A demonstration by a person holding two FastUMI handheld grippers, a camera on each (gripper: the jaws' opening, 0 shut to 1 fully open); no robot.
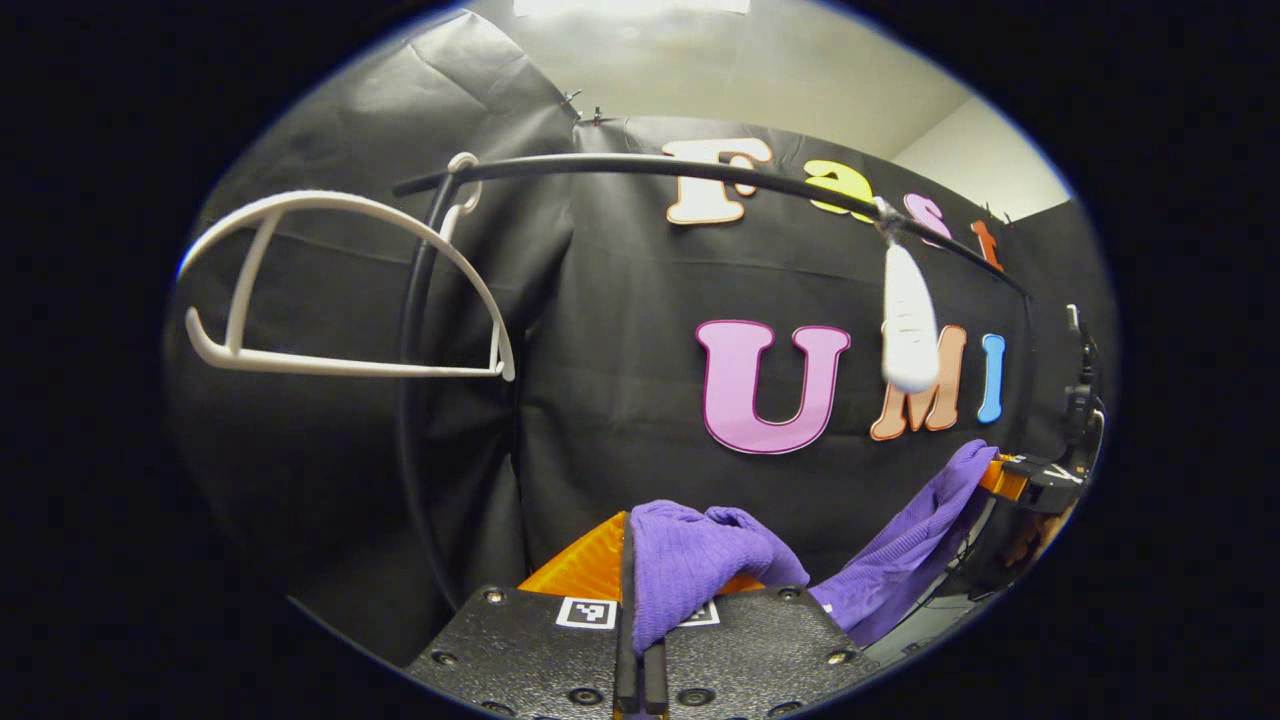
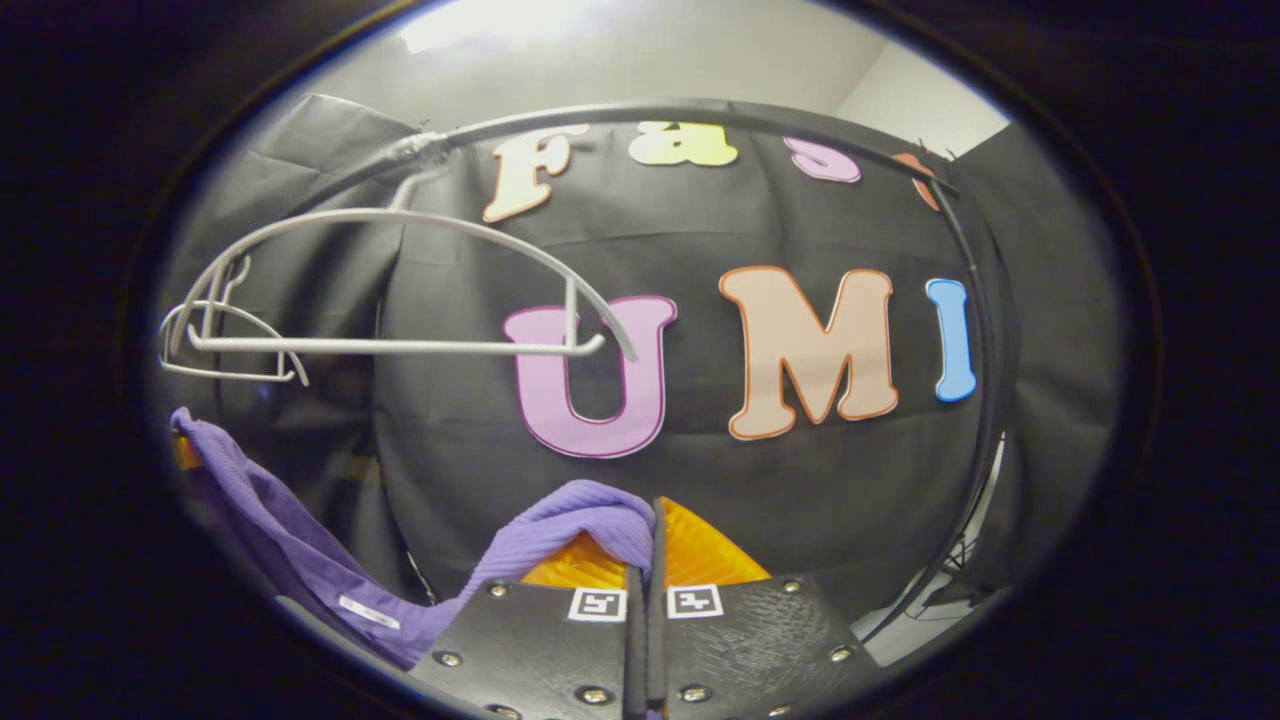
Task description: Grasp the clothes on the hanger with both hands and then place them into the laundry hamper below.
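A purple knit garment point(image 1: 700, 565) is bunched between the fingers of my left gripper point(image 1: 640, 600), which is shut on it; the cloth trails right to the other gripper point(image 1: 1010, 475) at the far right. In the right gripper view my right gripper point(image 2: 648, 560) is shut on a fold of the same purple garment point(image 2: 590, 520), which sags left and rises to the far gripper point(image 2: 185, 440). A bare white hanger point(image 1: 340, 290) hangs from the black rail point(image 1: 620, 165); the hanger point(image 2: 400, 290) hangs above and behind the cloth. The garment hangs off the hanger, stretched between both grippers.
A second white hanger point(image 1: 908, 320) hangs edge-on from the rail at the right. Another hanger point(image 2: 225, 345) hangs farther along the rail point(image 2: 700, 110). The rack's upright point(image 2: 985, 400) curves down the right side. The booth's black cloth wall stands close behind.
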